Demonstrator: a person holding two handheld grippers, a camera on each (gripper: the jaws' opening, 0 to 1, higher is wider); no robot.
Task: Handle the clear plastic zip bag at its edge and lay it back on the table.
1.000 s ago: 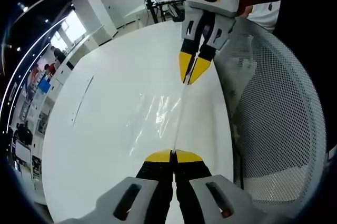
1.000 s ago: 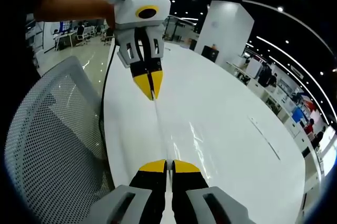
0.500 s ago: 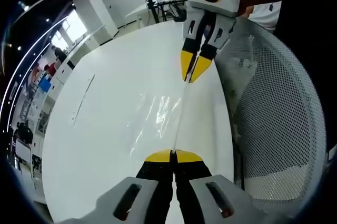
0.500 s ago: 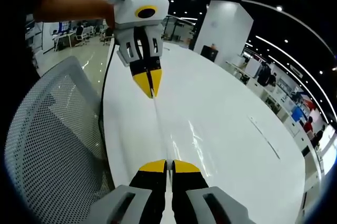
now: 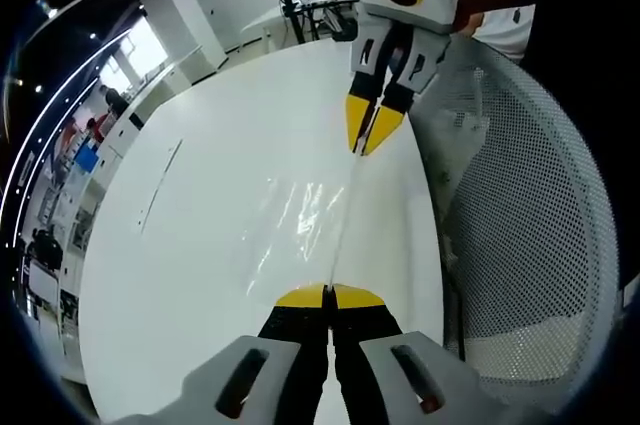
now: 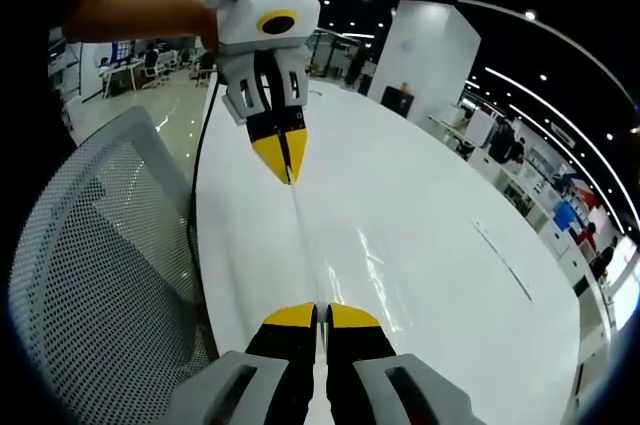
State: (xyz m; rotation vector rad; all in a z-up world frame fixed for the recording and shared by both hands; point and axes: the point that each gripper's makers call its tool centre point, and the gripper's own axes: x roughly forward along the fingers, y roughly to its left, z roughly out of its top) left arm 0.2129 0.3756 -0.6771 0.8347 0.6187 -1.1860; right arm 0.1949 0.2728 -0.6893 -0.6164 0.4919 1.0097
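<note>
Stretching between both grippers, the bag (image 5: 300, 220) hangs over the table (image 5: 200, 195): left gripper (image 5: 329, 296) pinches its 6 o'clock edge, right gripper (image 5: 366, 143) its 12 o'clock edge.

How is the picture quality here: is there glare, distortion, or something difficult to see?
Left gripper view: white streaks of glare mark the clear bag on the table; fisheye bends the mesh chair. Right gripper view: the bag nearly vanishes against the glossy tabletop, with some ceiling-light reflections; the background hall is dim.
</note>
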